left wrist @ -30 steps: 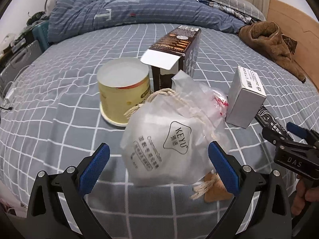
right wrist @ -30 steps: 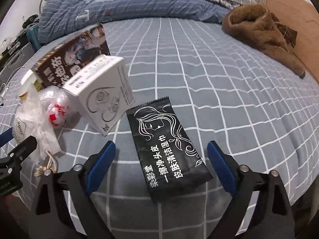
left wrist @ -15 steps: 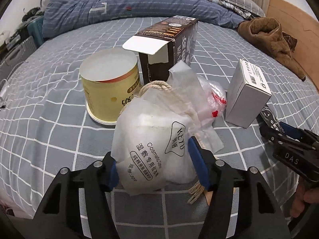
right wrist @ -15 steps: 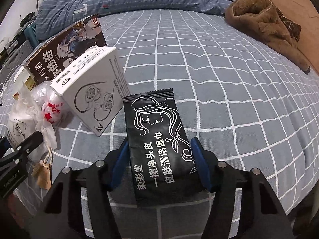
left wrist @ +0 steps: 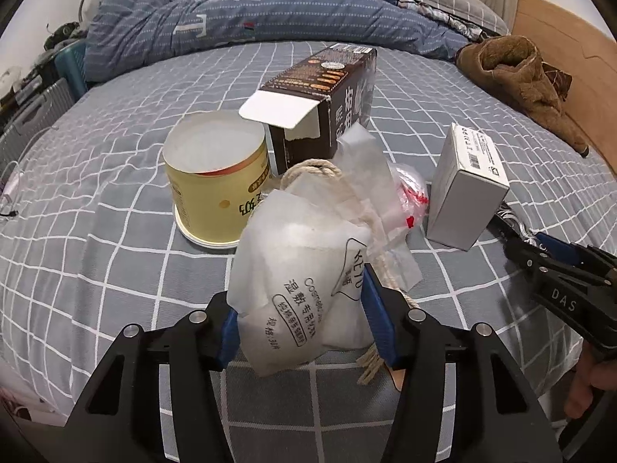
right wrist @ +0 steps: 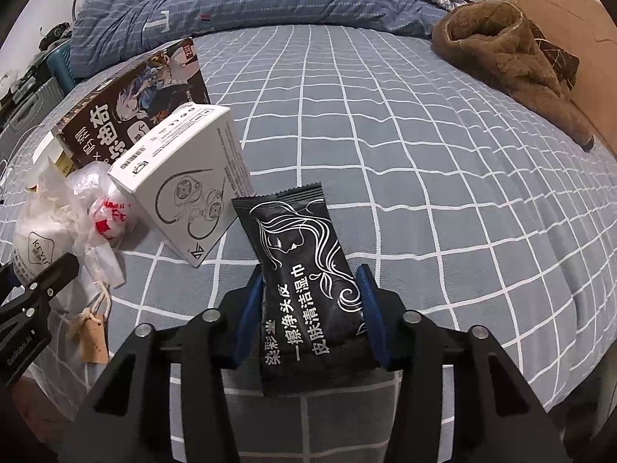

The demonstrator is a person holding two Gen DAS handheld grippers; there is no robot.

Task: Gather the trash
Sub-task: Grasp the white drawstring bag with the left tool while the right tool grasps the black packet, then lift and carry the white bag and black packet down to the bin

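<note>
Even, soft indoor light, no hard shadows. Strong fisheye bending, dark vignette at all corners. Centre sharp; frame edges slightly soft. No glare.

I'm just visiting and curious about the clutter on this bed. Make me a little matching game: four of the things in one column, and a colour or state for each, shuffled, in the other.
Things:
1. white drawstring pouch
2. black wipe packet
3. yellow tub
4. dark brown carton

States:
A. end flap hanging open
B. stands upright, top covered in white
C. pinched by the left gripper
D. pinched by the right gripper

Pairs: 1-C, 2-D, 3-B, 4-A
</note>
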